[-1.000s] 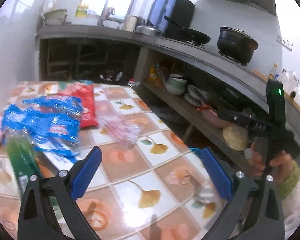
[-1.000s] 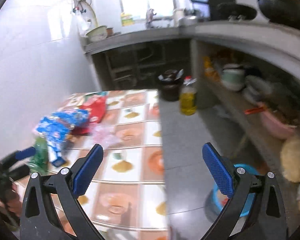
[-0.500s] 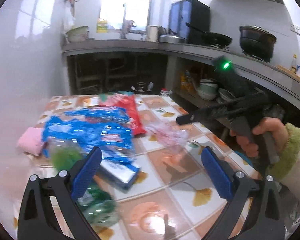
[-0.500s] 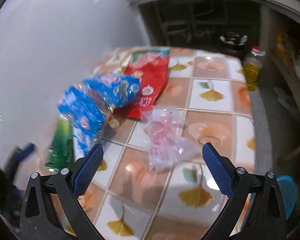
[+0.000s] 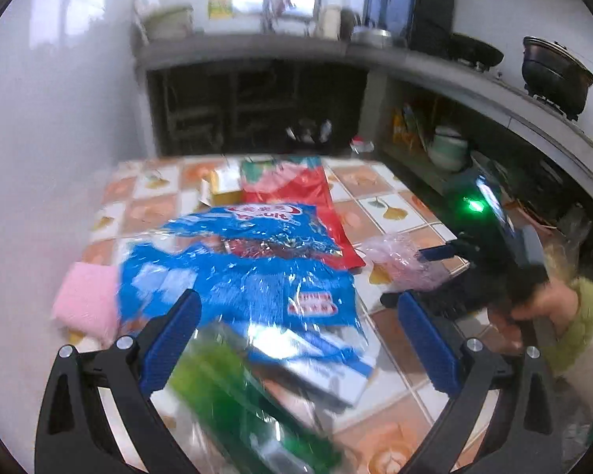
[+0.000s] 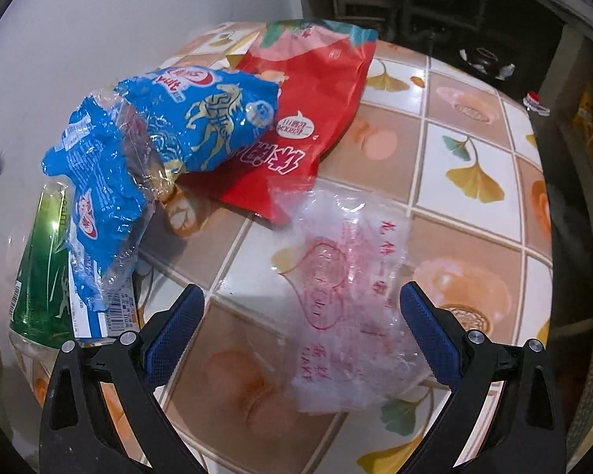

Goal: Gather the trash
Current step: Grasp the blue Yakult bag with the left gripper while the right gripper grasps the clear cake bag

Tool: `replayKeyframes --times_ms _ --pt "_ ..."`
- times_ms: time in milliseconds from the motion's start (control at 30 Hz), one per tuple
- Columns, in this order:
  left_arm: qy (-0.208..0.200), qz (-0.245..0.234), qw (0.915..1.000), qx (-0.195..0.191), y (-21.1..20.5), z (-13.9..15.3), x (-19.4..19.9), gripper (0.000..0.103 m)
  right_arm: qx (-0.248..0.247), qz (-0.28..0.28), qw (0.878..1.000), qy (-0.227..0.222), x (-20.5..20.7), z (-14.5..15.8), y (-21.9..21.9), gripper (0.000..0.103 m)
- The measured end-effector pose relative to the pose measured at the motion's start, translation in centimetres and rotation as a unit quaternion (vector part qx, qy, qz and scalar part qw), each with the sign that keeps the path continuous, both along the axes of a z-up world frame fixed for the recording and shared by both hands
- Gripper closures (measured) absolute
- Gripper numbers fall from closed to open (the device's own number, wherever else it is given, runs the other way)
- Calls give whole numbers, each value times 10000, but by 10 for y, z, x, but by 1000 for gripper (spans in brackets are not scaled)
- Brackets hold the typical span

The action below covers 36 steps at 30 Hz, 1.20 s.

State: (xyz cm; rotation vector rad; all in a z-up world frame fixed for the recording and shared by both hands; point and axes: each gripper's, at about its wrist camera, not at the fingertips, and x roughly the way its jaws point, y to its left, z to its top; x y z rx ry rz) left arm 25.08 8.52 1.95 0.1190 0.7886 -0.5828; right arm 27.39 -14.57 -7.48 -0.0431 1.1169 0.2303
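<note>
Right gripper point(image 6: 298, 318) jaws wide over clear plastic bag point(image 6: 348, 300); I'd pinch a raised fold, not flat film. Left gripper point(image 5: 296, 330) jaws wide, empty.

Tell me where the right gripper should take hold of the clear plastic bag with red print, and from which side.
Probably grip the crumpled raised folds near the middle of the clear plastic bag, coming down from above. It lies loose and rumpled on the tiled table, apart from the red snack bag, and the open right gripper already straddles it, so closing should bunch the film.
</note>
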Motion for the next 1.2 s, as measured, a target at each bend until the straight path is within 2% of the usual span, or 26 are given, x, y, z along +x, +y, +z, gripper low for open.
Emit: replayKeyframes --times_ms 100,200,300,400,533,767,800,967,1200 --pt "694 -279 9971 107 -9 -13 40 6 45 -5 10000 -4 -2 -2 1 8" --pt "1117 -410 9920 420 -21 -24 68 6 101 -5 9999 28 -2 -3 0 8" --pt "1126 -501 9888 848 -35 -30 81 6 139 6 9999 32 -5 -4 0 8" --pt "1202 -607 9820 1328 -49 -41 93 6 233 -20 9997 34 -4 -6 -2 8" --pt "1239 -600 9764 1665 -53 -50 104 6 311 -23 9995 33 -2 -8 -5 8" --pt "1208 -517 9761 1732 -55 -50 104 6 377 -34 9993 3 -1 -10 -7 9" --pt "1180 -496 9765 1732 -54 -50 103 8 388 -37 9992 -1 -2 -10 -8 9" --pt "1136 -372 9787 1671 -47 -43 102 32 414 -43 9991 -16 1 -12 -11 9" --pt "1144 -291 9796 1628 -36 -38 105 57 434 -76 9990 -42 3 -11 -14 9"
